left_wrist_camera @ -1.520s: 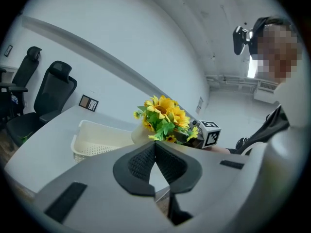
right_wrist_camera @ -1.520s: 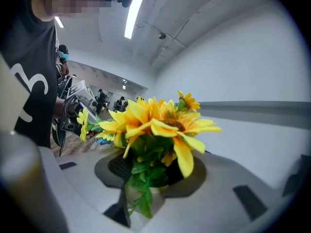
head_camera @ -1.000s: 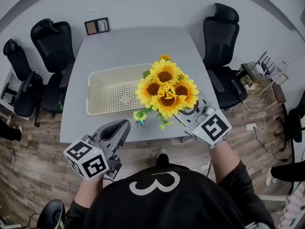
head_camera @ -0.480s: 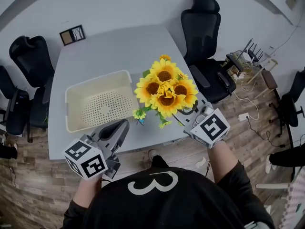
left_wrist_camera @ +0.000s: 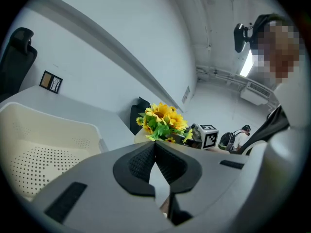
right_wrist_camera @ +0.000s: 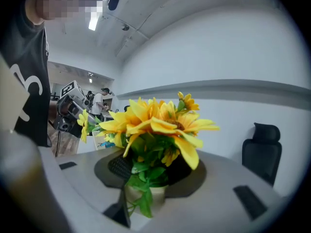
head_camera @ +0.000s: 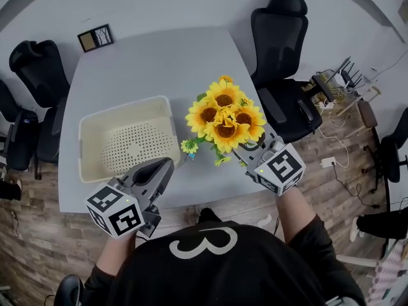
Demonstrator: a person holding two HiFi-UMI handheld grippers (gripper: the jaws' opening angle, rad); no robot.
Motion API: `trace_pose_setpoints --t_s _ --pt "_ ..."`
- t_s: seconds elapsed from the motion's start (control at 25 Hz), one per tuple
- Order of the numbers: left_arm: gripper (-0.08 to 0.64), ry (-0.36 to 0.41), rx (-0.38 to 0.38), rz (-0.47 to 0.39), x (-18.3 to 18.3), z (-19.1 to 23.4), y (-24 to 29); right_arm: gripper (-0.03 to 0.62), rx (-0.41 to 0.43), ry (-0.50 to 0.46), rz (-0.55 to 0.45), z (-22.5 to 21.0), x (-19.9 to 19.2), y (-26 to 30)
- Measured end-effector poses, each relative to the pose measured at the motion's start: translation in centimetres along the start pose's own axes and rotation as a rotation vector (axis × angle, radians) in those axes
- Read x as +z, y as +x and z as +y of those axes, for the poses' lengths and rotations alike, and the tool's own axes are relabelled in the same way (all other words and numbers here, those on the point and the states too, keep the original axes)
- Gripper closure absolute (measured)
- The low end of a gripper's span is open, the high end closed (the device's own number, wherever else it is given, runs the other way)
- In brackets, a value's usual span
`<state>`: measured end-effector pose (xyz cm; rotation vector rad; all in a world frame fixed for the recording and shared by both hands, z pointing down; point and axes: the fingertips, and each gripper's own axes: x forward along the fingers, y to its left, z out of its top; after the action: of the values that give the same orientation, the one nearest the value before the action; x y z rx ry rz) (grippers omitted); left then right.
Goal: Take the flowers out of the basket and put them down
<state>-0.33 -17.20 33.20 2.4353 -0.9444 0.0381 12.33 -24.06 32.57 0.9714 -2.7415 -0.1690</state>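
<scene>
**Bouquet clear of the basket, held low over the table's right side**

The right gripper (head_camera: pixel 247 150) pinches the bunch of sunflowers (head_camera: pixel 224 116) at its base. In the right gripper view its jaws sit partly closed on a pale stub under the leaves, with the yellow heads fanning out above the pads. Gripping that low keeps the blooms uncrushed and keeps the bunch upright, so it can be stood on the surface rather than dropped on its side.

The flowers are no longer in the cream basket (head_camera: pixel 131 148). They hang just to the right of its right wall, over bare grey table (head_camera: pixel 159 62) near the near edge. That spot looks chosen because it is open surface within easy reach, and far enough from the basket wall that the leaves will not snag on the rim. The basket itself lies on the left half of the table, and its perforated floor shows nothing inside.

The petals hide the bottom of the bunch from above, so I cannot say whether it already touches the table or floats just over it. It is probably very close.

The left gripper (head_camera: pixel 164 166) waits at the near edge beside the basket's near right corner. Its jaws are pressed together at the tips with nothing between them. It seems parked there to stay out of the way, ready to steady the basket if needed.

What remains, by my reading, is to settle the base down and let go.
</scene>
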Motion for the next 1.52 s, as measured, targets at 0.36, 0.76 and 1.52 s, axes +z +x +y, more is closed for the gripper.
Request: trace_pose_setpoints --t_s 0.36,0.76,1.52 --pt "0.551 -0.048 0.071 0.012 -0.1 2.6 1.2 0.425 0.04 0.047 0.044 -1.4 -4.3 3.3" --pt "0.551 -0.067 0.107 0.06 -1.2 4.0 4.4 0.425 0.091 0.109 0.143 -2.0 -11.8 5.5" --pt "0.551 -0.095 0.137 0.121 -1.0 6.9 8.6 0.422 0.185 0.116 0.176 -2.0 -17.4 6.9"
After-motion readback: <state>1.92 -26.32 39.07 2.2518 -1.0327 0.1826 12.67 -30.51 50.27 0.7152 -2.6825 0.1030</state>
